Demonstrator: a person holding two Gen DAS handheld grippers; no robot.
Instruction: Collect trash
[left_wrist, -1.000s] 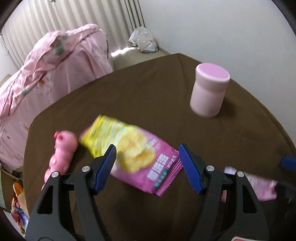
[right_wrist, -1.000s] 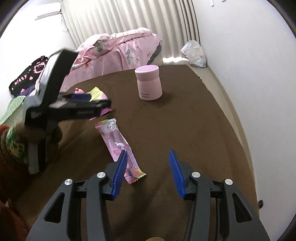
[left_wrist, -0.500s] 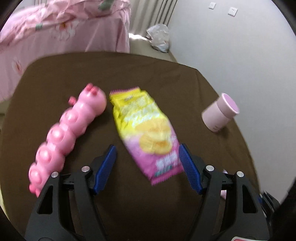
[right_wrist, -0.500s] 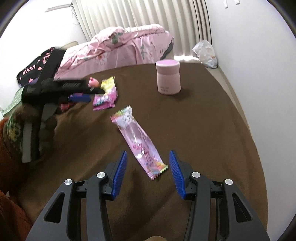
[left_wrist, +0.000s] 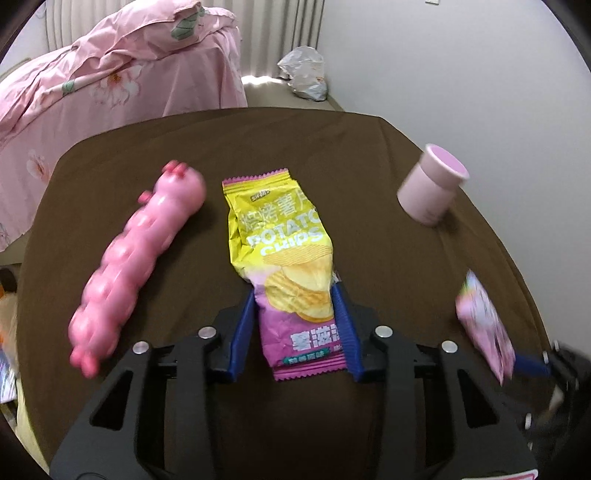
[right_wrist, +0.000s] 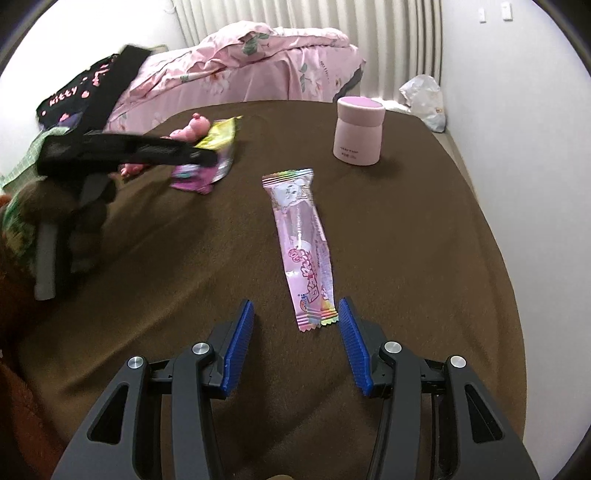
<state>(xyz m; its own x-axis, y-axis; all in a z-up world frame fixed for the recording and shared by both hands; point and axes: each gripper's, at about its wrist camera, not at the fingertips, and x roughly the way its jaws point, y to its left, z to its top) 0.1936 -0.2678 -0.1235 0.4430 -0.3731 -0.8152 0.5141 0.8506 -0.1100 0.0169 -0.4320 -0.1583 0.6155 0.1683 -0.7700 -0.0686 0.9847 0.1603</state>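
White walls (right_wrist: 517, 110), pale vertical blinds (right_wrist: 295, 14) – pink floral bedding (left_wrist: 110, 74) behind a brown-covered table (right_wrist: 406, 221).

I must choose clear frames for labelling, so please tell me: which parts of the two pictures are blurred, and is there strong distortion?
Left wrist view: the chips bag is sharp with readable print; the pink toy and the pink wrapper at the right edge are smeared. Right wrist view: the pink wrapper and pink jar are sharp; the left gripper is blurred. Both show fisheye bending and dark corners.

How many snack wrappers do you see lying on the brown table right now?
2. The potato chips bag lies between the left gripper pads; the pink candy wrapper lies ahead of the open right gripper.
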